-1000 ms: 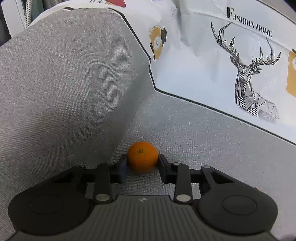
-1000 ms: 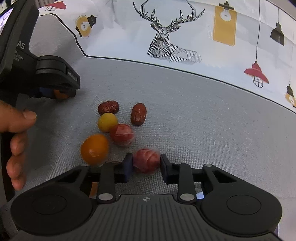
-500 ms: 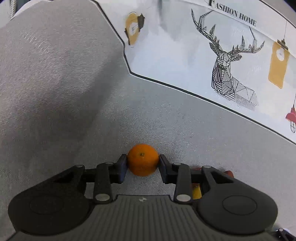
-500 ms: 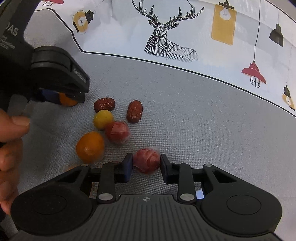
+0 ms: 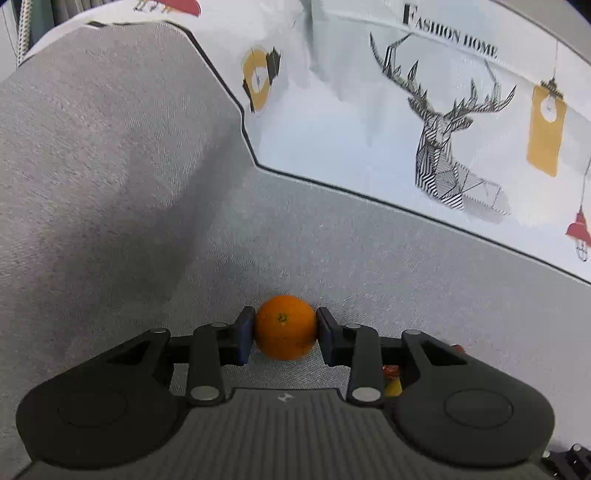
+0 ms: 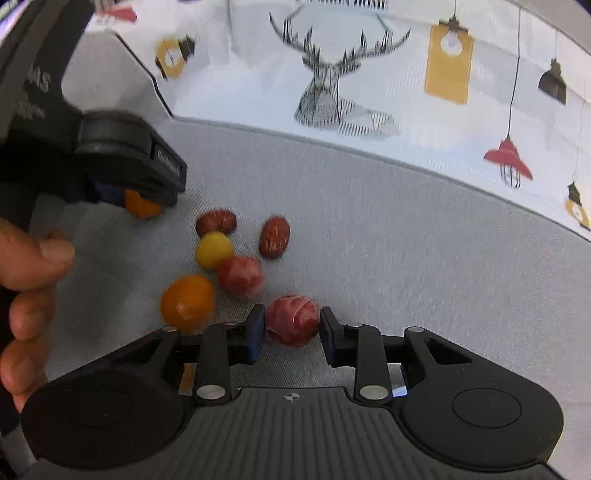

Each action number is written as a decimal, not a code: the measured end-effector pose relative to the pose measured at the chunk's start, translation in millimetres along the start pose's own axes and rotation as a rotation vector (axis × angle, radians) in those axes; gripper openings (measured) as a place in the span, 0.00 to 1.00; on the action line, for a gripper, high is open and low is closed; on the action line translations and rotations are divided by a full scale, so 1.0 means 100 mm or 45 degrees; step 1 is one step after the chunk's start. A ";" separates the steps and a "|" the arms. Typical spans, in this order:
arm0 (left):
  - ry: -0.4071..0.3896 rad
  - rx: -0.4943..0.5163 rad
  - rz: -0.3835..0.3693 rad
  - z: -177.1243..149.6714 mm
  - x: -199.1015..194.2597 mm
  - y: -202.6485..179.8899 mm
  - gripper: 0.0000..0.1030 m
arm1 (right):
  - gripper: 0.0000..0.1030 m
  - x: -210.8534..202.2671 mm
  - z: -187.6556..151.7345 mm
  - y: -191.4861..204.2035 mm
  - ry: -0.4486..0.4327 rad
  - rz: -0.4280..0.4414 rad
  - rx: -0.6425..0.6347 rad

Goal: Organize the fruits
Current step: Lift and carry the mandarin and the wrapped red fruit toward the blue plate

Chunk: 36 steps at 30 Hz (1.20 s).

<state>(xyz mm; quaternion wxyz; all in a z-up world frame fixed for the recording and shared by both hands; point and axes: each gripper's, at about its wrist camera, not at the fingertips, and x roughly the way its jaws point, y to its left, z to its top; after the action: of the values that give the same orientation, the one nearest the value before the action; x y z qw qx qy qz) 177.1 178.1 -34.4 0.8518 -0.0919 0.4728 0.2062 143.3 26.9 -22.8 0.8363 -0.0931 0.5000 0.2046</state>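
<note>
An orange is being clamped by the left gripper below the cloth's "FASHION HOME" lettering; a red wrapped fruit is being pinched by the right gripper.

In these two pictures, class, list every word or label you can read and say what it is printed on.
"FASHION HOME": printed on the white patterned cloth, above the deer drawing.
Pale lettering on the left gripper's black body, seen from the right wrist: blurred, unreadable.
Small label on that gripper's front edge: too blurred to read.

Fruit cluster left; bare cloth right
</note>
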 end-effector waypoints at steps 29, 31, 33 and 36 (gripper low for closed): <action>-0.183 0.274 -0.494 -1.02 -1.57 -0.15 0.37 | 0.32 -1.89 -0.86 -1.06 -0.361 -0.114 0.308; -0.150 0.260 -0.487 -1.00 -1.47 -0.16 0.37 | 0.32 -1.88 -0.88 -1.14 -0.357 -0.140 0.304; -0.120 0.248 -0.477 -0.98 -1.38 -0.17 0.37 | 0.32 -1.85 -0.90 -1.22 -0.339 -0.151 0.325; -0.087 0.224 -0.491 -0.97 -1.32 -0.18 0.37 | 0.32 -1.76 -0.91 -1.31 -0.304 -0.158 0.348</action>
<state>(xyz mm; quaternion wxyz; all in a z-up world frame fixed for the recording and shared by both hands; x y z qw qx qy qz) 48.7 92.8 23.9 0.8956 -0.0991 0.4336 0.0003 53.9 -167.6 80.7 0.9056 0.0155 0.4137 0.0924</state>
